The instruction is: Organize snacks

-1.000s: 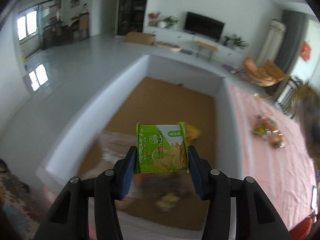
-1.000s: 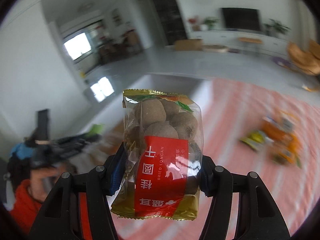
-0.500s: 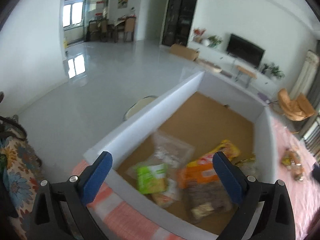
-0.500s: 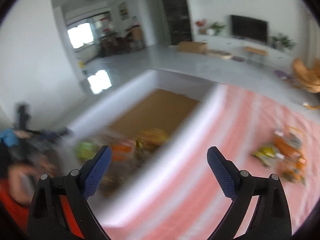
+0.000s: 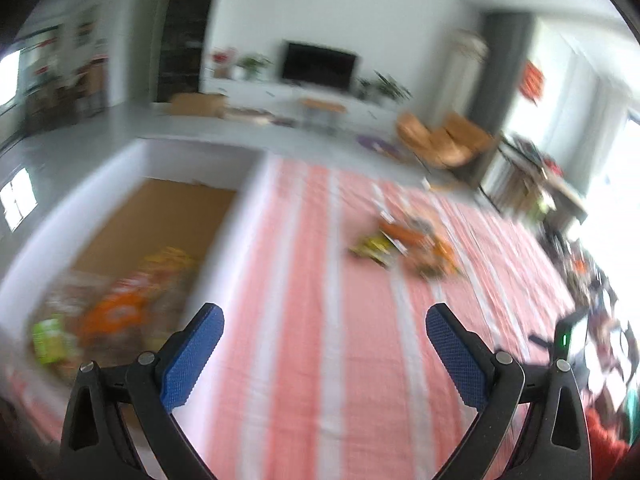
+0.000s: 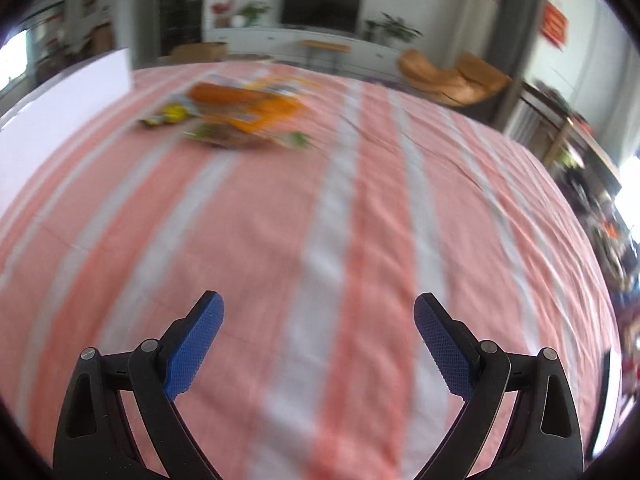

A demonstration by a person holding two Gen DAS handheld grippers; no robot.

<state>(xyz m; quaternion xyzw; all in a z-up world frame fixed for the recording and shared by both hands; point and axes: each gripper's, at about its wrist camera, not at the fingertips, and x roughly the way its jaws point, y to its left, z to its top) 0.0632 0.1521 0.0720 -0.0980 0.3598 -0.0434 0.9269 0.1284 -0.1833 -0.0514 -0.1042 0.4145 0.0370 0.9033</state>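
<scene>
My left gripper point(image 5: 324, 316) is open and empty above the pink striped cloth point(image 5: 304, 320). To its left stands the white-walled box point(image 5: 236, 216) with a brown floor; several snack packs point(image 5: 120, 304) lie in its near end, blurred. A heap of loose snack packs point(image 5: 404, 248) lies on the cloth ahead to the right. My right gripper point(image 6: 318, 308) is open and empty over the cloth point(image 6: 360, 240). The same snack heap point(image 6: 240, 112) lies far ahead to its left. A corner of the white box point(image 6: 80, 84) shows at the left edge.
The cloth-covered surface ends at the far side, with grey floor beyond. A TV stand point(image 5: 316, 96) and tan chairs point(image 5: 444, 140) stand across the room. Dark equipment point(image 5: 576, 336) sits at the right edge of the left wrist view.
Both grippers let go of their packs over the box, the green chips pack and the dried longan pack, and opened. Both have since swung right, toward the loose heap on the cloth.
</scene>
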